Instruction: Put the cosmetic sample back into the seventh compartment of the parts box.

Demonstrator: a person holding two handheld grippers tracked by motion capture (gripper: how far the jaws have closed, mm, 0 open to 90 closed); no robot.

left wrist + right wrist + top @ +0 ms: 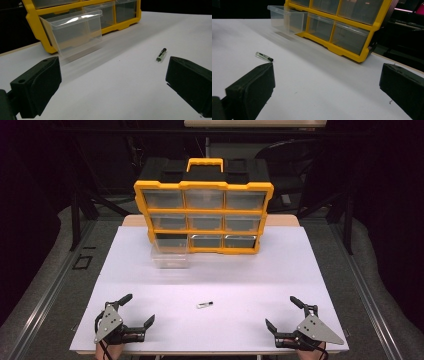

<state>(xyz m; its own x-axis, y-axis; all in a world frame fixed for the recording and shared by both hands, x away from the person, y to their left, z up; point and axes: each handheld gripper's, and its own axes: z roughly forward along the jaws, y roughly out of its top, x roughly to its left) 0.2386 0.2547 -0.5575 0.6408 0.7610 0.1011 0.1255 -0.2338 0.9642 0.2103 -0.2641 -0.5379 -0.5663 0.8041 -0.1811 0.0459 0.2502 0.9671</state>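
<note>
Roughly midway between the left gripper (pixel 139 310) and the right gripper (pixel 283 311), a small clear vial (pixel 204 305), perhaps dark-capped, lies flat on the white table (pixel 280 275), apart from both. Both grippers' jaws gape wide, holding nothing.

One yellow organiser cabinet (pixel 203 212) at upper centre of the high view, eight clear drawers seated in its grid, one clear drawer (pixel 170 256) pulled out below its lower-left slot, one small vial (pixel 204 304) at lower centre, two grippers, left gripper (pixel 136 310) and right gripper (pixel 283 311), at the bottom corners
</note>
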